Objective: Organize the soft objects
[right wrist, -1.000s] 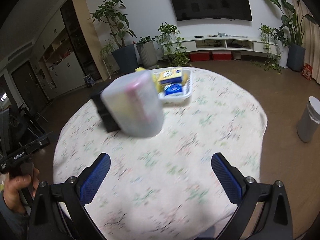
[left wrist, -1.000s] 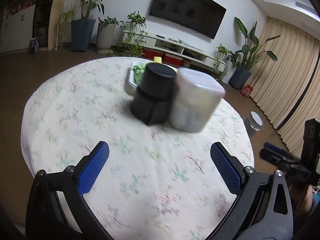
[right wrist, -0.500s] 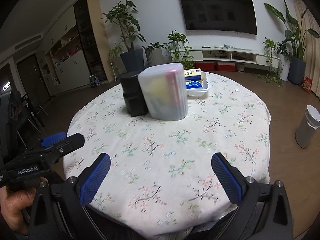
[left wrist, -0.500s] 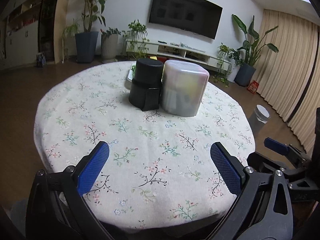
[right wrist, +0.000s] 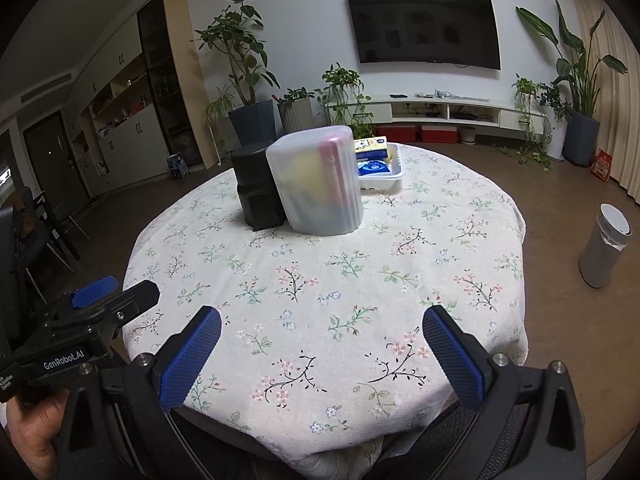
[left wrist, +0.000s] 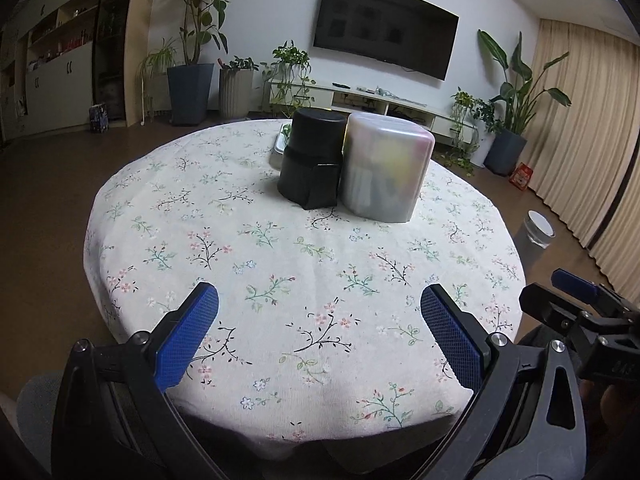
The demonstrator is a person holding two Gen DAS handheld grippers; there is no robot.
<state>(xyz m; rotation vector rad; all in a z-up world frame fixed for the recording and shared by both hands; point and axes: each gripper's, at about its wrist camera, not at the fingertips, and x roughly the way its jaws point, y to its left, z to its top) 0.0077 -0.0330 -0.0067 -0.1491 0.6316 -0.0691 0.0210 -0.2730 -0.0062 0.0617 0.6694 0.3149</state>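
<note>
A black round container [left wrist: 314, 158] [right wrist: 260, 186] and a frosted translucent tub [left wrist: 386, 172] [right wrist: 318, 182] with coloured soft things inside stand side by side at the far middle of the round floral table [left wrist: 280, 264]. Behind them a white tray [right wrist: 384, 176] holds yellow and blue packets; in the left wrist view only its corner [left wrist: 279, 148] shows. My left gripper [left wrist: 320, 320] is open and empty over the near table edge. My right gripper [right wrist: 322, 338] is open and empty, also at the near edge.
A grey cylindrical bin [right wrist: 604, 250] [left wrist: 534, 234] stands on the floor right of the table. Potted plants [right wrist: 250, 120], a TV [right wrist: 424, 28] and a low TV shelf [right wrist: 440, 110] line the back wall. Chairs [right wrist: 44, 224] stand at the left.
Both grippers have pulled back from the containers towards the near table edge and lowered. The containers now look smaller and farther. Both stay open.
</note>
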